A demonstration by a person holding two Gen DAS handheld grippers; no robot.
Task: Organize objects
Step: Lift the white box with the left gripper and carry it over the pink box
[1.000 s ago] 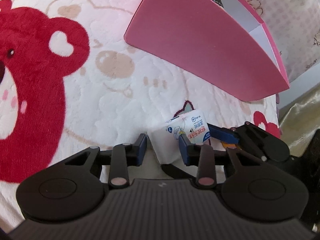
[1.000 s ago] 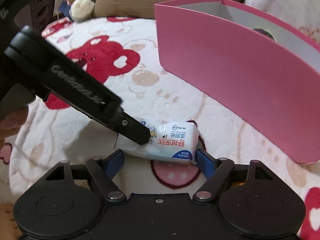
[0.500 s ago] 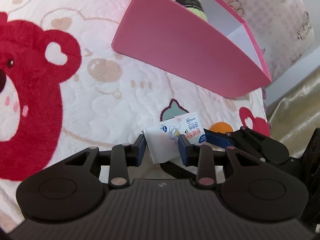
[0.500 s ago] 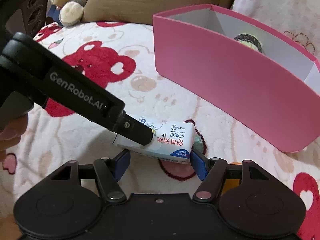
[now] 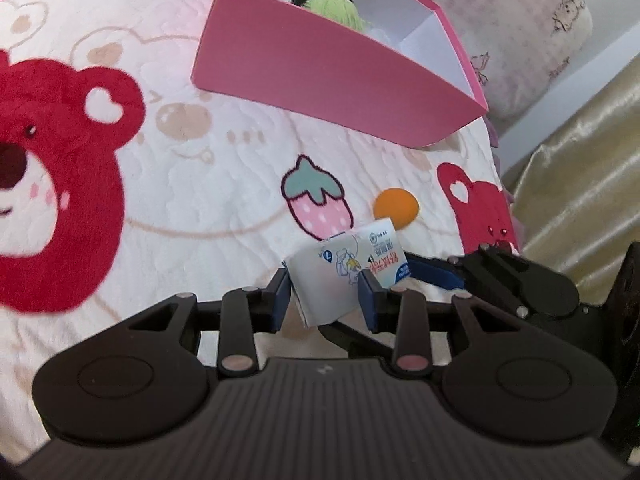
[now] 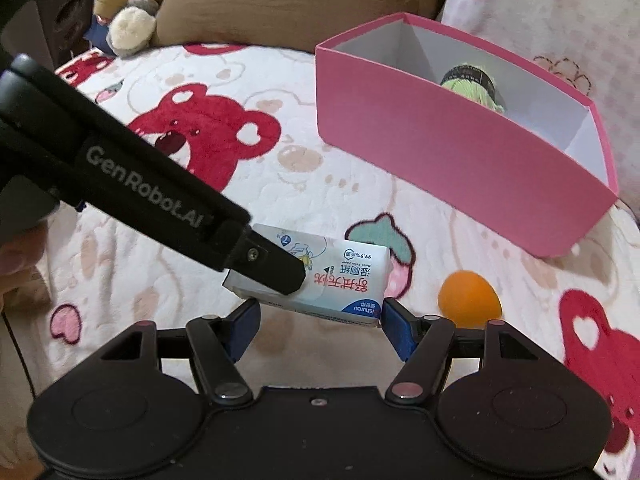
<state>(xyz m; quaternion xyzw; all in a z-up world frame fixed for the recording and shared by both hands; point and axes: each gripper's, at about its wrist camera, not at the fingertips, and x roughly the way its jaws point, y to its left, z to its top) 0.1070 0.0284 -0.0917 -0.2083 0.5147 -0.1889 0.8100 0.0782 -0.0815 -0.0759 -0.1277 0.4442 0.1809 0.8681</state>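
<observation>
We see the left gripper (image 5: 324,294) clamped narrowly on one wet-wipe pack (image 6: 320,276), lifted above the bear-print blanket (image 6: 340,184) — the right gripper (image 6: 318,320) half open, pinching its ends. One orange ball (image 6: 469,300), one pink box (image 6: 440,148) far right — holding one yarn skein (image 6: 472,84).

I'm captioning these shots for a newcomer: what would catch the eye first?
A white wipes pack held off the blanket by both grippers, the left gripper across its middle and the right gripper at its ends. Behind stands an open pink box with green yarn inside, and an orange ball lies on the red-bear blanket right of the pack.
</observation>
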